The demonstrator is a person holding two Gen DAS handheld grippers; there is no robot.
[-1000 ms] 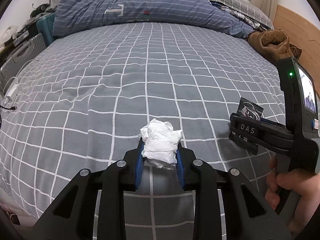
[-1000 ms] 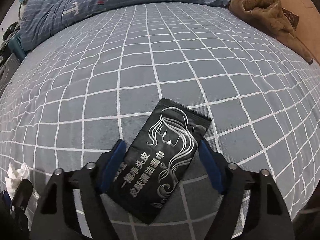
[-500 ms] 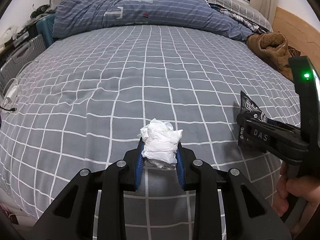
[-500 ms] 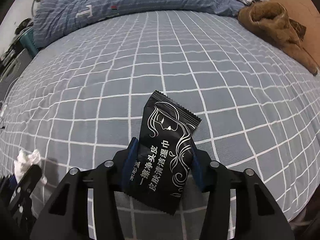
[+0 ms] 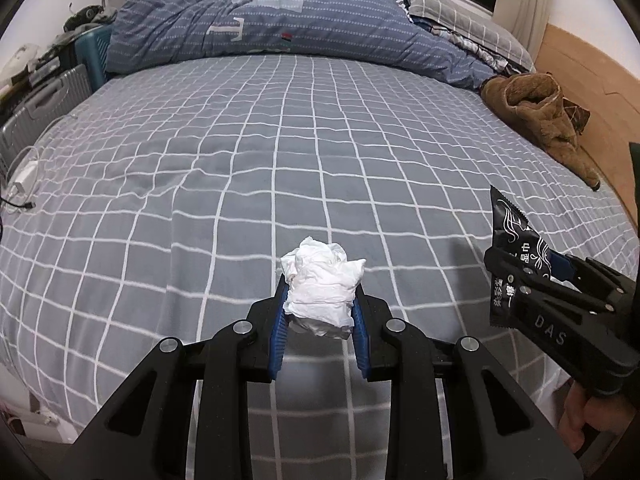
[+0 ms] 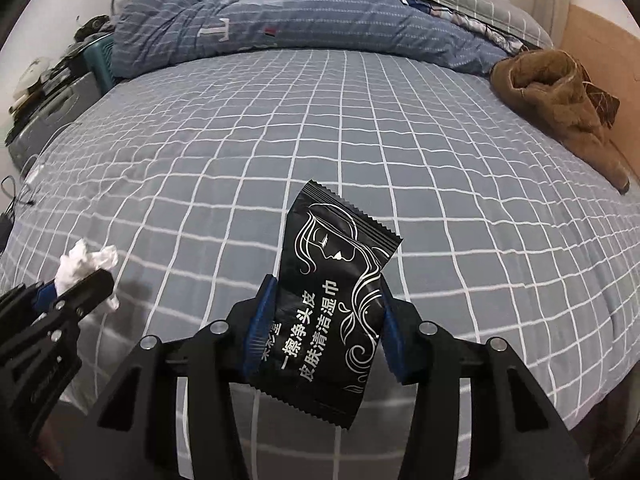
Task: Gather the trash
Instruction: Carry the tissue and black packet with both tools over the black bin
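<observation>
Since the earlier frame: right gripper (image 6: 324, 332) has closed its jaws onto the black wet-wipe packet (image 6: 332, 304) and come up off the bedspread (image 5: 240, 184); packet no longer lies flat on the sheet but hangs clear of it, clamped across its width between the blue pads. Left gripper (image 5: 320, 320) shows no change: pinched shut on the crumpled white tissue (image 5: 322, 292), also lifted clear of the bed.

Packet orientation: long axis runs roughly along the right gripper's pointing line, serrated top edge sticking out ahead of the fingertips, bottom end trailing under the jaws. Grip sits about mid-length.

Relative layout: the two grippers are side by side over the near edge of the bed, left gripper (image 6: 80, 292) to the left of the right one, close but not touching.

Judgement: both pieces of trash are in hand. No bin shows in either view, so its direction cannot be told. Brown garment (image 5: 540, 116) at the far right of the bed is not obviously trash.
</observation>
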